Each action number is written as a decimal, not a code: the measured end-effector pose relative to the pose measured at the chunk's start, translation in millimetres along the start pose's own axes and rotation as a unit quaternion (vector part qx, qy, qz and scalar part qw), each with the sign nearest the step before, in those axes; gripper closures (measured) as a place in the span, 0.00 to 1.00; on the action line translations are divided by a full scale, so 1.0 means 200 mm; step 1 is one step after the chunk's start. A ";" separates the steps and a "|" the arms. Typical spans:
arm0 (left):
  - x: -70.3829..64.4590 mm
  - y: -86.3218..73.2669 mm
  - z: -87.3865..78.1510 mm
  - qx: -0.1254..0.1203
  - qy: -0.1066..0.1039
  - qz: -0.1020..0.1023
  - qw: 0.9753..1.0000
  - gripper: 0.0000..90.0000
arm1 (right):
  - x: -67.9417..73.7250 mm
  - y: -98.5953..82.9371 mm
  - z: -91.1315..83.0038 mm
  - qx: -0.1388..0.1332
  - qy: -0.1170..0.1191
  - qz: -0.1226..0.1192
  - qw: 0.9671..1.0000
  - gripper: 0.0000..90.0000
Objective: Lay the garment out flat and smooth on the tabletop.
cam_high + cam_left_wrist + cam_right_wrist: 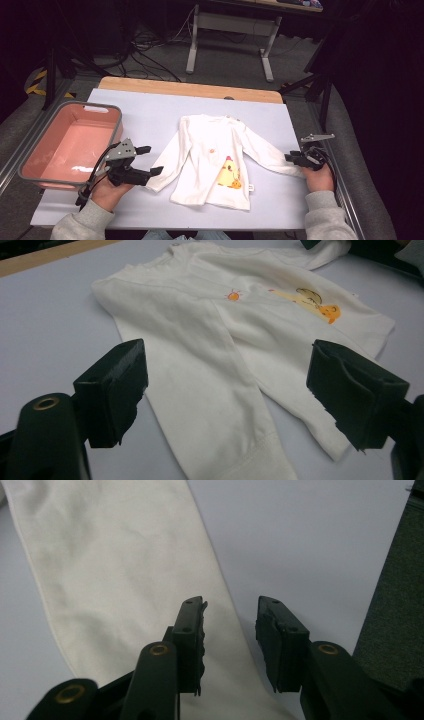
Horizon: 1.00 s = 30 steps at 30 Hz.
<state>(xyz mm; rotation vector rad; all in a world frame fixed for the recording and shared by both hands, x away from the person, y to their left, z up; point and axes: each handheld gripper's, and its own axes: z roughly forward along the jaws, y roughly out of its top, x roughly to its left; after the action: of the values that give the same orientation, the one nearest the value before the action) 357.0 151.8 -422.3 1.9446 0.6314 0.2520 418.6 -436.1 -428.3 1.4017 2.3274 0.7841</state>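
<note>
A white long-sleeved child's shirt (210, 135) with a yellow chick print (228, 175) lies flat, front up, in the middle of the table. My left gripper (153, 160) stands wide open at the cuff end of the shirt's left-hand sleeve (165, 172). In the left gripper view that sleeve (200, 380) runs between the spread jaws of the left gripper (226, 350). My right gripper (289, 158) is at the other sleeve's cuff (285, 169), narrowly open. In the right gripper view the sleeve (110, 570) lies under one jaw, its edge crossing the gap of the right gripper (231, 602).
A pink basin (102, 107) with a grey rim stands at the table's left edge, beside my left hand. The table's pale cover (150, 112) ends in a wooden strip (190, 89) at the back. The table's right edge (345, 200) is close to my right hand.
</note>
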 end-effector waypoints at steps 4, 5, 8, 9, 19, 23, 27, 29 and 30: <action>0.00 0.00 0.00 0.000 -0.001 -0.001 1.000 0.19 | 0.00 0.01 0.02 0.011 0.004 -0.005 1.000 0.76; 0.00 0.00 0.00 0.000 -0.001 -0.001 1.000 0.20 | 0.00 0.01 0.02 0.014 0.011 -0.006 1.000 0.85; 0.00 0.00 0.00 0.002 -0.001 0.000 1.000 0.20 | 0.00 0.02 0.03 0.019 0.018 -0.009 1.000 0.95; 0.00 0.00 0.00 0.002 -0.001 0.000 1.000 0.20 | 0.01 0.02 0.03 0.023 0.018 -0.015 0.999 0.97; 0.00 0.00 0.00 0.001 0.000 0.001 1.000 0.20 | -0.02 0.07 -0.03 0.015 -0.005 -0.012 1.000 0.98; 0.00 0.00 -0.01 0.000 0.000 0.001 1.000 0.20 | -0.06 0.10 -0.04 0.013 -0.023 -0.013 1.000 0.98; 0.00 0.00 -0.01 -0.001 0.000 -0.001 1.000 0.20 | -0.08 0.12 -0.04 0.012 -0.037 -0.015 0.999 0.99; 0.00 0.00 -0.01 0.000 0.000 0.000 1.000 0.20 | -0.10 0.13 -0.04 0.011 -0.048 -0.017 0.999 0.99; 0.00 0.00 -0.01 0.000 -0.001 0.000 1.000 0.20 | -0.11 0.13 -0.04 0.010 -0.053 -0.018 0.998 0.99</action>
<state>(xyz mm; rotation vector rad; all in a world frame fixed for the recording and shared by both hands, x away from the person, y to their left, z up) 357.0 153.4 -422.2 1.9443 0.6313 0.2503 443.1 -448.3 -405.7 1.3726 2.2798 0.6615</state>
